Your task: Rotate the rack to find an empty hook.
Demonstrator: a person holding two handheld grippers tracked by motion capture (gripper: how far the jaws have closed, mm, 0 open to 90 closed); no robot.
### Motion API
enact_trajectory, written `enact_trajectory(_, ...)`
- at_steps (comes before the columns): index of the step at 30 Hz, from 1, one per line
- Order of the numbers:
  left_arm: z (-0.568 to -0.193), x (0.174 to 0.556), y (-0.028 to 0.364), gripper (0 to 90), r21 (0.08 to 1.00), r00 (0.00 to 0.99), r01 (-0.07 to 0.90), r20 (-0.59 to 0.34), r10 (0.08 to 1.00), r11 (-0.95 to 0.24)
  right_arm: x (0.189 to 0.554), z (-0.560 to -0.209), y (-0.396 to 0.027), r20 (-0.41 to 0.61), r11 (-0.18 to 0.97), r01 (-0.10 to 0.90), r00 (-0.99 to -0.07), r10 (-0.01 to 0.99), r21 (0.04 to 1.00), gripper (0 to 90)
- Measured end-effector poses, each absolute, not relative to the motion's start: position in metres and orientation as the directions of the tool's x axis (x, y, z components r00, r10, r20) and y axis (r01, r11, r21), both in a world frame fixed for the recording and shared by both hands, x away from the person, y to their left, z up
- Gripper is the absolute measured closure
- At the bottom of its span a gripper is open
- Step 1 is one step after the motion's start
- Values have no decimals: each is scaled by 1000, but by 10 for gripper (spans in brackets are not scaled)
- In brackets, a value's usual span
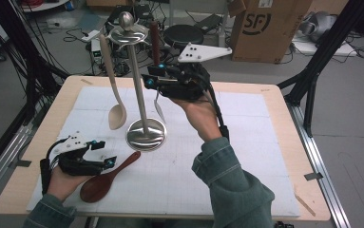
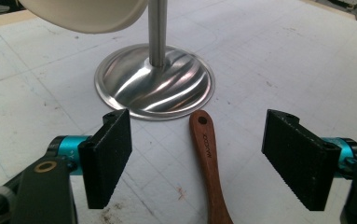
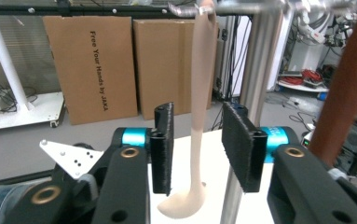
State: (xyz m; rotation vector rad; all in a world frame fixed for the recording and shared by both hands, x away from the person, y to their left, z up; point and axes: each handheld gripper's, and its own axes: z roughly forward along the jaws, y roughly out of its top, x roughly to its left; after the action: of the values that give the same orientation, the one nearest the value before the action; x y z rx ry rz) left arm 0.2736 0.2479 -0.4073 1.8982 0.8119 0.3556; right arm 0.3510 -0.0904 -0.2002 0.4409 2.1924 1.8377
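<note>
A steel utensil stand [image 1: 145, 134] rises from the white mat. A cream spoon [image 1: 115, 95] hangs from its left arm, and a brown-handled utensil [image 1: 155, 38] hangs from its right arm. My right gripper [image 1: 147, 77] is up beside the pole, open, with nothing between its pads. In the right gripper view [image 3: 197, 149] the cream spoon [image 3: 199, 116] hangs beyond the gap and the brown handle [image 3: 348, 79] passes on the right. My left gripper [image 1: 106, 153] sits low, open, astride the handle of a dark wooden spoon [image 2: 205, 149] that lies on the mat, pads apart from it.
The stand's round base [image 2: 155, 81] lies just ahead of the wooden spoon's handle tip. Bare mat [image 1: 246, 156] stretches to the right of the stand. Cardboard boxes [image 1: 265, 28], cables and black frame legs surround the table beyond its edges.
</note>
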Motion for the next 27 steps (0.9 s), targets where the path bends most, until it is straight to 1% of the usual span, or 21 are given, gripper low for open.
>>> enact_trajectory(8, -412, 274, 246, 273, 873, 740, 386, -102, 665, -296, 346, -229, -113, 57, 163, 133, -914, 401, 978, 489)
enact_trajectory(12, -413, 275, 246, 284, 870, 744, 391, -107, 660, -300, 345, -245, -125, 78, 163, 159, -905, 417, 974, 447)
enact_trajectory(20, -414, 274, 245, 303, 869, 748, 388, -102, 656, -307, 339, -279, -148, 119, 168, 215, -886, 448, 962, 401)
enact_trajectory(23, -415, 274, 244, 306, 866, 753, 387, -98, 650, -318, 336, -288, -157, 138, 170, 240, -877, 461, 956, 367)
enact_trajectory(27, -416, 274, 242, 314, 863, 755, 390, -101, 648, -320, 330, -301, -169, 144, 165, 251, -865, 481, 954, 361)
